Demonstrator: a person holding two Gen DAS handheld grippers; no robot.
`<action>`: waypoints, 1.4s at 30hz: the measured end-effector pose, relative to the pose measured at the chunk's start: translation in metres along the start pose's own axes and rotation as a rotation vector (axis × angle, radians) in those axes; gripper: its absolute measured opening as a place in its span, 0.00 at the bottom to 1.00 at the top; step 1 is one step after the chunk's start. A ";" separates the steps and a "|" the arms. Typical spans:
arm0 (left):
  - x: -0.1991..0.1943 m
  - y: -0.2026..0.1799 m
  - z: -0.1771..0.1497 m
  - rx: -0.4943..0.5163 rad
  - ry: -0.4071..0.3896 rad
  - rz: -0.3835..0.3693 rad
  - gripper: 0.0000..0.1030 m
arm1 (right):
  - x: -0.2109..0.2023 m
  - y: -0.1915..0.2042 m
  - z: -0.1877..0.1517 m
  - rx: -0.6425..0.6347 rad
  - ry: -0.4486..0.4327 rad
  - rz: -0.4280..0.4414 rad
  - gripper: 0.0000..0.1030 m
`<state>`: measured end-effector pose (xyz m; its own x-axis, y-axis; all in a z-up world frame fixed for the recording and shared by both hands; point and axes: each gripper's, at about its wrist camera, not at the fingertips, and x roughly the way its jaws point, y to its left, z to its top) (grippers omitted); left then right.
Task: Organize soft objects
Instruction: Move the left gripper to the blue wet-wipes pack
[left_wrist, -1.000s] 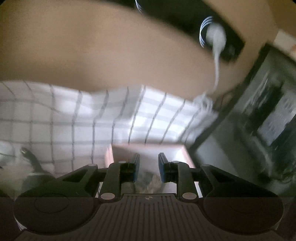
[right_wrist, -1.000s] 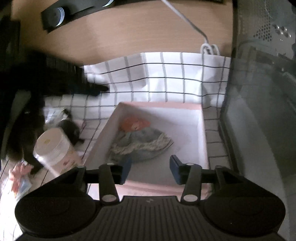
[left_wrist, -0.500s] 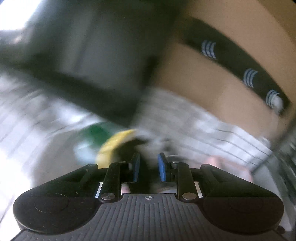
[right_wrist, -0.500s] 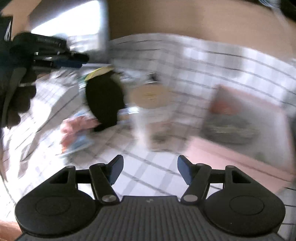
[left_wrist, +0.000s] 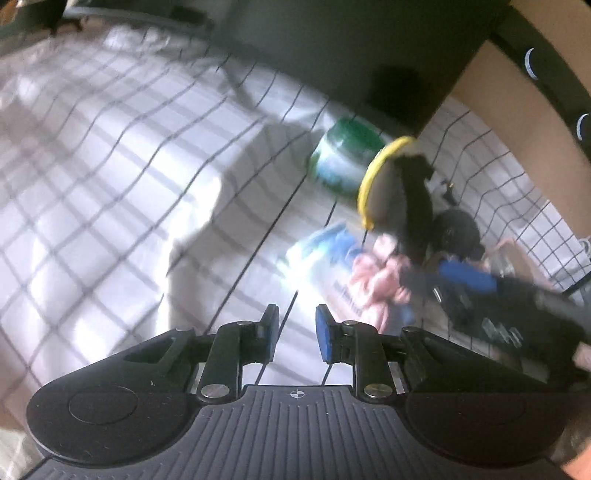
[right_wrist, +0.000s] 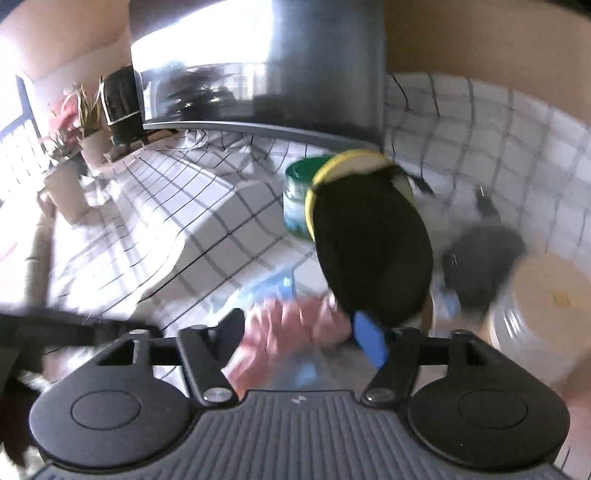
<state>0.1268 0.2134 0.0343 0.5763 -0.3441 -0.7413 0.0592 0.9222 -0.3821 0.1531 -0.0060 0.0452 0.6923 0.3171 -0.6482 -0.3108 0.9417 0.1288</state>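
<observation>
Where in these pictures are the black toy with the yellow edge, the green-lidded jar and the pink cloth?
black toy with yellow edge (right_wrist: 373, 251), right wrist view, middle of its black body
green-lidded jar (left_wrist: 341, 162), left wrist view, its side wall
pink cloth (right_wrist: 291, 332), right wrist view, its crumpled middle

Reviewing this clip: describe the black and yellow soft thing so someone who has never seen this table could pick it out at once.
Start from the white checked tablecloth in front of the dark monitor. Near its middle, just in front of a green-lidded jar, stands the black oval cushion, above a pink crumpled cloth. It alone is flat black with a yellow rim and pale edge.
</observation>
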 end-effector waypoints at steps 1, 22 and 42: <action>0.002 0.002 -0.003 -0.011 0.014 0.000 0.24 | 0.009 0.004 0.003 -0.023 0.011 -0.012 0.66; 0.019 -0.014 0.002 0.004 0.022 0.015 0.24 | -0.003 -0.010 -0.039 0.018 0.140 -0.019 0.11; 0.056 -0.113 -0.017 0.355 0.008 0.008 0.24 | -0.074 -0.038 -0.088 -0.062 0.064 -0.134 0.38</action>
<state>0.1388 0.0866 0.0269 0.5715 -0.3368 -0.7483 0.3352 0.9282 -0.1617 0.0564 -0.0746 0.0222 0.6881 0.1790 -0.7032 -0.2591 0.9658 -0.0077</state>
